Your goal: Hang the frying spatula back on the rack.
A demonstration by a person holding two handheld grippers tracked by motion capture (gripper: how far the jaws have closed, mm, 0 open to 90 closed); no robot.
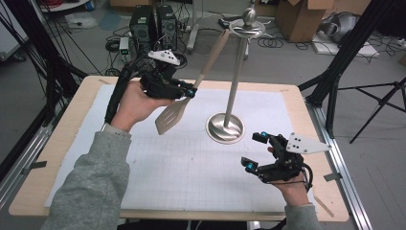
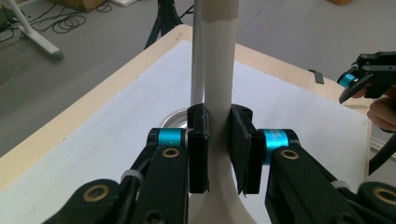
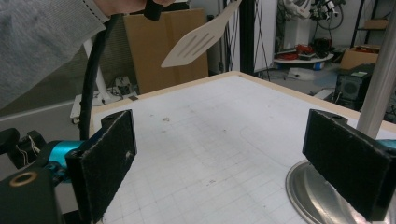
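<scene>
- The stand [image 1: 233,86], a steel pole on a round base with a top ring, rises just beyond and to the right of the left gripper [image 1: 190,91]. The top end of the spatula [image 1: 194,88] sits at that ring, probably hooked there, though the top is too small to be sure.
- The step looks like hanging the spatula or lifting it off. To do it well, keep the hold firm low on the handle, move the top end slowly at the ring and keep it off the pole.
- The spatula's long axis tilts: handle up and away toward the ring, slotted blade down and toward the person, in the air above the mat.
- The left gripper's jaws are clamped on the handle just above the blade.
- The right gripper [image 1: 255,152] gapes wide and holds nothing, low beside the stand's base.
</scene>
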